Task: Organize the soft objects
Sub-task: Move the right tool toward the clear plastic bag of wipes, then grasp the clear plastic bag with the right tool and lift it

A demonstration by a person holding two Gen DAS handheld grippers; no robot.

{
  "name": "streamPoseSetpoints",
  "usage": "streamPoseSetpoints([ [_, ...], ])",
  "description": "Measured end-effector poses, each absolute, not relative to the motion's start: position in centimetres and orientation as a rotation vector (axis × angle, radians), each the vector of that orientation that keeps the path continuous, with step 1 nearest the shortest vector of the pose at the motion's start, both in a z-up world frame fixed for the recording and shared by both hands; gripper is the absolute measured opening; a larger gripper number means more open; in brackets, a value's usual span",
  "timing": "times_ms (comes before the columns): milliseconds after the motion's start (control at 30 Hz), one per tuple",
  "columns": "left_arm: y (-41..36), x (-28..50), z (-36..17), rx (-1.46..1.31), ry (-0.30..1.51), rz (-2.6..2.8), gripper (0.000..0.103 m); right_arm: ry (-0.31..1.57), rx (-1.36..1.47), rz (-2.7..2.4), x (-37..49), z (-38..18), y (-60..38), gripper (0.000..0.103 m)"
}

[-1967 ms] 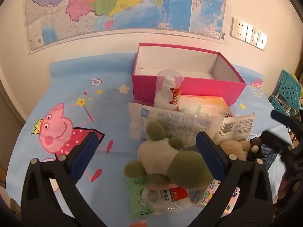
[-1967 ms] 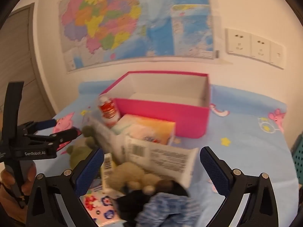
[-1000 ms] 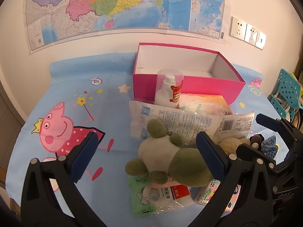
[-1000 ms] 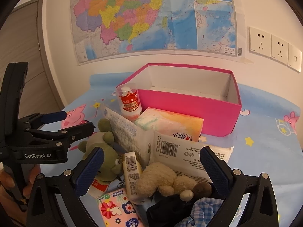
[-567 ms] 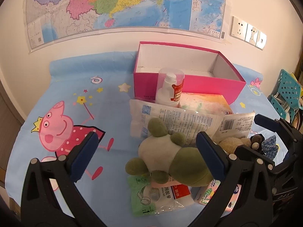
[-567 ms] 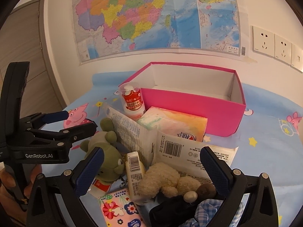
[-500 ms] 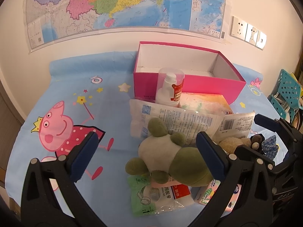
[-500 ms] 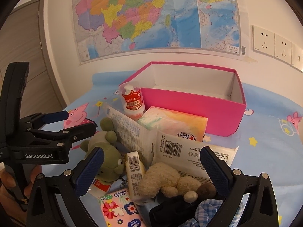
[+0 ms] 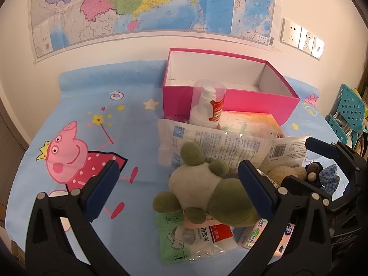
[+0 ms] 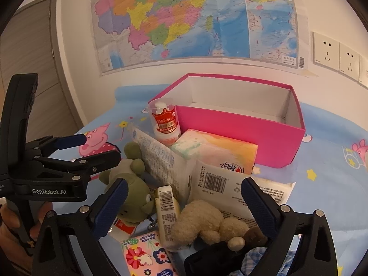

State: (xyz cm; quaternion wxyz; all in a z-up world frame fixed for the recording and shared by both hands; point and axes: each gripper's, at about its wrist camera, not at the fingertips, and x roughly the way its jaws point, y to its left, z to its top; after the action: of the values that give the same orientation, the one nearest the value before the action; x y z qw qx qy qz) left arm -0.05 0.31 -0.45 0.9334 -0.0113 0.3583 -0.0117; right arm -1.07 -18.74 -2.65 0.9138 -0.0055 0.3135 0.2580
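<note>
A green plush frog (image 9: 207, 191) (image 10: 132, 191) lies on a pile of packets on the blue cartoon sheet (image 9: 96, 105). A beige plush bear (image 10: 202, 223) (image 9: 283, 173) lies to its right, beside dark and blue checked cloth (image 10: 253, 257). An open, empty pink box (image 9: 230, 87) (image 10: 239, 119) stands behind the pile. My left gripper (image 9: 177, 188) is open, hovering over the frog's left side. My right gripper (image 10: 184, 204) is open above the bear.
A white bottle with a red label (image 9: 208, 108) (image 10: 164, 122) stands against the box. White packets (image 9: 218, 147), a tissue pack (image 10: 216, 149), a green pack (image 9: 174, 237) and a floral pack (image 10: 147, 257) make up the pile. A teal basket (image 9: 347, 112) stands at right.
The right gripper has swung from blurred motion to a steady hover over the bear. The left gripper has barely moved. Both stay open.
</note>
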Motion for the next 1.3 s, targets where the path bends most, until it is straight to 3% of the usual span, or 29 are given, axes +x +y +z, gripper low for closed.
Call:
streamPoseSetpoints([
  [367,1.4,0.7,-0.7,-0.036,0.741,-0.039,0.103,0.682,-0.028,0.547,-0.1,-2.9,-18.1,0.089],
  [733,3.2,3.2,-1.7,-0.041,0.776,-0.168,0.099,0.756,-0.026,0.608,2.0,-3.8,-16.9,0.061],
  [833,3.3,4.0,-2.2,-0.044,0.794,-0.215,0.098,0.766,-0.024,0.623,2.3,-4.0,-16.5,0.058],
  [933,3.7,5.1,-2.8,-0.099,0.829,-0.317,0.09,0.766,-0.03,0.628,2.3,-4.2,-16.1,0.055],
  [1000,3.8,5.7,-3.3,-0.117,0.855,-0.347,0.082,0.771,-0.025,0.635,2.5,-4.4,-16.0,0.047],
  [1100,3.8,6.3,-3.8,-0.114,0.873,-0.389,0.079,0.795,-0.003,0.634,3.0,-4.9,-16.2,0.039],
  [1200,3.8,6.6,-4.0,-0.134,0.886,-0.446,0.067,0.803,0.015,0.636,3.1,-5.2,-16.4,0.032],
  [1300,3.4,6.5,-3.9,-0.135,0.889,-0.505,0.064,0.783,0.029,0.649,3.0,-5.1,-16.6,0.014],
])
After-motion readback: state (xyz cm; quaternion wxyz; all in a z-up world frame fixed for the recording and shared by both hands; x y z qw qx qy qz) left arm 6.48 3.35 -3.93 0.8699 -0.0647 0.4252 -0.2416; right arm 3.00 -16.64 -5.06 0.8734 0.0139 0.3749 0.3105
